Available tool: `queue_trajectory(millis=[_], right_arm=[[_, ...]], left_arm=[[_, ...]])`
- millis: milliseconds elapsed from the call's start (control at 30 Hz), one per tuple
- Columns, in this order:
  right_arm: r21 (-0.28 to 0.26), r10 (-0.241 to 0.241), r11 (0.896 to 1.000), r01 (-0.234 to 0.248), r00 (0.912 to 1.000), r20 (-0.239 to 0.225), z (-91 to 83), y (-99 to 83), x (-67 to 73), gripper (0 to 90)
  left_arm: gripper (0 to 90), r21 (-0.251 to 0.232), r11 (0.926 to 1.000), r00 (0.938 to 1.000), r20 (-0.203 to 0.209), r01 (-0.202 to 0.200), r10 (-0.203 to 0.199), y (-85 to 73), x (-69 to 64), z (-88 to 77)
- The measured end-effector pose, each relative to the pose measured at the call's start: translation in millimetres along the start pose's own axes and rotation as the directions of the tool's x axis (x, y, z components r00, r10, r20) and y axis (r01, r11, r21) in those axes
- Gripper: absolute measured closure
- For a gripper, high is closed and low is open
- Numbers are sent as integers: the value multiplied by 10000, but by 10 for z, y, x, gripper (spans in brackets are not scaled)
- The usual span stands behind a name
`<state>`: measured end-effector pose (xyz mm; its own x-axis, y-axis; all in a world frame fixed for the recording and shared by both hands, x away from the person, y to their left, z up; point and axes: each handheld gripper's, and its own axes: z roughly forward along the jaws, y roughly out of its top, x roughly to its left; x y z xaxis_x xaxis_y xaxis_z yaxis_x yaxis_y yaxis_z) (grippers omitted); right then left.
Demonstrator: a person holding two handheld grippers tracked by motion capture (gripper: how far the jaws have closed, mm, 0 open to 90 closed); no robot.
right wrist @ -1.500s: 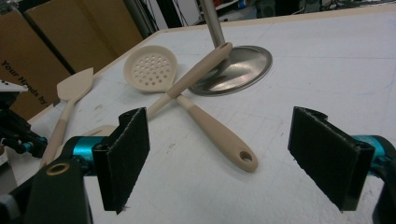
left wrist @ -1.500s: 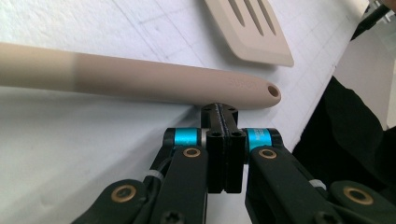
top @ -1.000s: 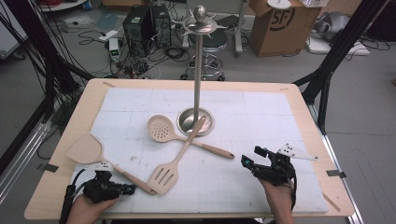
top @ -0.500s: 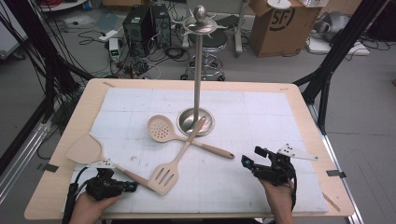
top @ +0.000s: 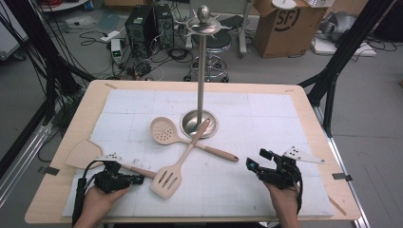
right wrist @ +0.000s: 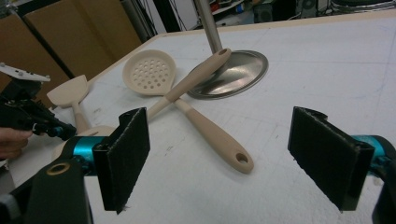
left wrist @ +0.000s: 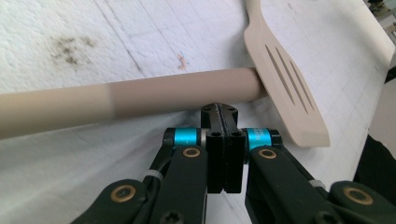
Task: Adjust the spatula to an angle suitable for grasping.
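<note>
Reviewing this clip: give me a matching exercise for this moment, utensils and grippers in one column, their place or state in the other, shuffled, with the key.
Things:
1. slotted turner
2. skimmer
3. solid spatula
4. left gripper
5. right gripper

States:
A. jaws wide apart, nothing between them
B. round head full of small holes
C. head lies at the table's left edge
D. jaws shut together, beside a handle
E. handle tip rests on the stand's base

Pairs: 1-E, 2-B, 3-C, 4-D, 5-A
</note>
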<state>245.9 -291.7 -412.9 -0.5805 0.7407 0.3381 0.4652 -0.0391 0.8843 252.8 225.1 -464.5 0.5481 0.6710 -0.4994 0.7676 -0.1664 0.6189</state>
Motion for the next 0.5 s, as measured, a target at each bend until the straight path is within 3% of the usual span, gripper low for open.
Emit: queue_trajectory(millis=[300, 500], right_arm=[[6, -4, 10000, 4, 10000, -7, -3, 2, 1, 197], [-7, 35, 10000, -35, 10000, -28, -7, 4, 6, 198]], left_arm=[[899, -113, 9998, 9994, -309, -136, 132, 95, 4, 37], [899, -282, 9996, 9996, -266, 4, -11, 104, 24, 64]])
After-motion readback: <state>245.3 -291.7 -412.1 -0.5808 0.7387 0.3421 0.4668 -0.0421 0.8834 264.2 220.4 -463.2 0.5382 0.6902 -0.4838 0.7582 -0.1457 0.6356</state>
